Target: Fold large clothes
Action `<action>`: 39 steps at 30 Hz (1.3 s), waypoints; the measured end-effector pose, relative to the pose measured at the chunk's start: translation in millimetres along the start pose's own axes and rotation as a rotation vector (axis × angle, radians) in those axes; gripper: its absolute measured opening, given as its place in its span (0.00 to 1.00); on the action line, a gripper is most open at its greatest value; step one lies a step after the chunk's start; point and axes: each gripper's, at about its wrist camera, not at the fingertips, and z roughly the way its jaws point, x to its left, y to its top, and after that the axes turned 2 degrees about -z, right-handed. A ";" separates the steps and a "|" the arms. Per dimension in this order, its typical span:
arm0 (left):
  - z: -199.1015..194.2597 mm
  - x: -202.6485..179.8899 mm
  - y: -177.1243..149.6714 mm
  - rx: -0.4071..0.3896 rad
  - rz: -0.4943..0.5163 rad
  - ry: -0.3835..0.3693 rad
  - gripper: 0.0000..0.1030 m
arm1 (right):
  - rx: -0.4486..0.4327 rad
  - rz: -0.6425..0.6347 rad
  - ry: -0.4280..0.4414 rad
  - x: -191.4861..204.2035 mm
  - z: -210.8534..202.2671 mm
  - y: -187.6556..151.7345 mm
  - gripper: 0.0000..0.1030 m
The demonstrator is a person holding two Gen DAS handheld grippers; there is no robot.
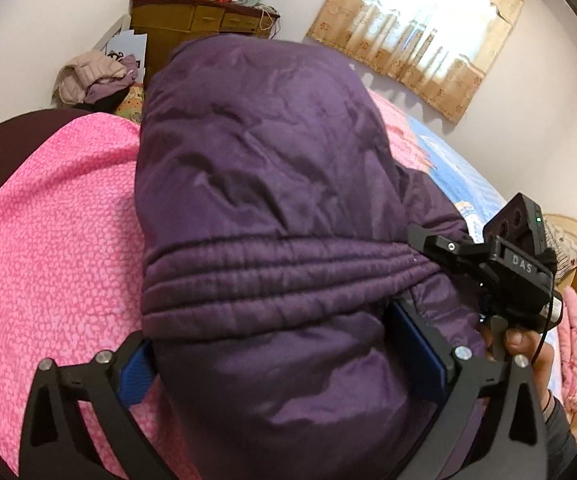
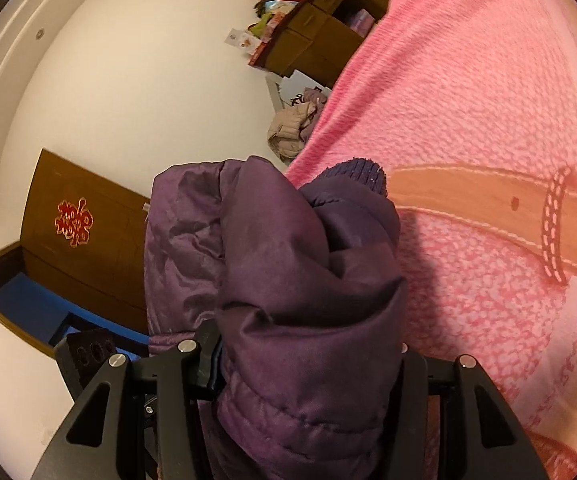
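Observation:
A large purple padded jacket (image 1: 264, 184) lies on the pink bedspread (image 1: 48, 248). My left gripper (image 1: 284, 360) has its jaws wide around a thick bunch of the jacket's hem, one blue pad (image 1: 134, 376) on each side. My right gripper (image 1: 448, 248) shows in the left wrist view, clamped on the jacket's right edge. In the right wrist view the right gripper (image 2: 308, 364) is shut on a fold of the jacket (image 2: 288, 256), lifted above the pink bedspread (image 2: 488, 120). The fingertips are hidden by cloth.
A wooden cabinet (image 1: 204, 24) with boxes on top stands by the far wall, with a pile of clothes (image 1: 96, 76) beside it. A curtained window (image 1: 424, 20) is at the right. A brown door (image 2: 84, 240) shows in the right wrist view.

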 end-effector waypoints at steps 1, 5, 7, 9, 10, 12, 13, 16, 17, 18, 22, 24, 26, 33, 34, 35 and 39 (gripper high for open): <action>1.6 0.1 1.6 0.001 0.006 0.006 1.00 | -0.003 0.012 0.000 -6.5 0.9 0.7 0.51; 2.7 2.8 3.8 0.011 -0.008 0.014 1.00 | -0.012 0.037 0.012 -20.9 6.2 -2.5 0.54; 4.7 8.0 2.4 0.008 -0.012 0.018 1.00 | -0.012 0.037 0.012 -24.8 7.5 -3.6 0.56; -2.6 15.9 -0.9 0.006 -0.017 0.014 1.00 | -0.010 0.041 0.011 -31.5 5.8 -5.0 0.57; -0.9 20.8 6.9 0.005 -0.021 0.013 1.00 | -0.010 0.040 0.011 -30.7 6.1 -6.7 0.57; -7.1 19.8 1.0 -0.002 -0.025 0.012 1.00 | -0.010 0.037 0.012 -32.7 8.3 -7.0 0.58; -7.9 18.4 0.6 -0.004 -0.026 0.012 1.00 | -0.013 0.034 0.013 -34.0 8.6 -7.7 0.58; -11.7 19.4 -6.5 -0.016 -0.028 0.014 1.00 | -0.017 0.023 0.010 -37.2 10.2 -8.8 0.58; -11.5 18.8 -8.9 -0.020 -0.030 0.015 1.00 | -0.019 0.017 0.007 -37.1 10.3 -9.9 0.58; -11.5 19.4 -10.9 -0.026 -0.031 0.016 1.00 | -0.021 0.013 0.006 -37.2 11.4 -9.5 0.58; -11.1 20.0 -16.0 -0.036 -0.033 0.018 1.00 | -0.029 -0.006 -0.005 -33.3 6.3 -14.9 0.58; -11.8 20.0 -17.5 -0.039 -0.034 0.019 1.00 | -0.033 -0.013 -0.006 -33.4 5.0 -16.2 0.58; -11.9 20.3 -19.1 -0.042 -0.034 0.022 1.00 | -0.034 -0.019 -0.011 -32.8 5.3 -16.4 0.58; -14.2 19.7 -23.2 -0.047 -0.036 0.025 1.00 | -0.032 -0.023 -0.014 -28.5 3.9 -16.7 0.58; -14.7 19.8 -23.7 -0.048 -0.037 0.024 1.00 | -0.031 -0.023 -0.013 -27.7 3.9 -16.6 0.58; -14.6 19.7 -23.3 -0.047 -0.039 0.023 1.00 | -0.032 -0.022 -0.010 -28.2 4.1 -16.7 0.58; -18.3 18.7 -24.3 -0.046 -0.051 0.017 1.00 | -0.028 -0.016 -0.013 -27.1 3.7 -14.8 0.60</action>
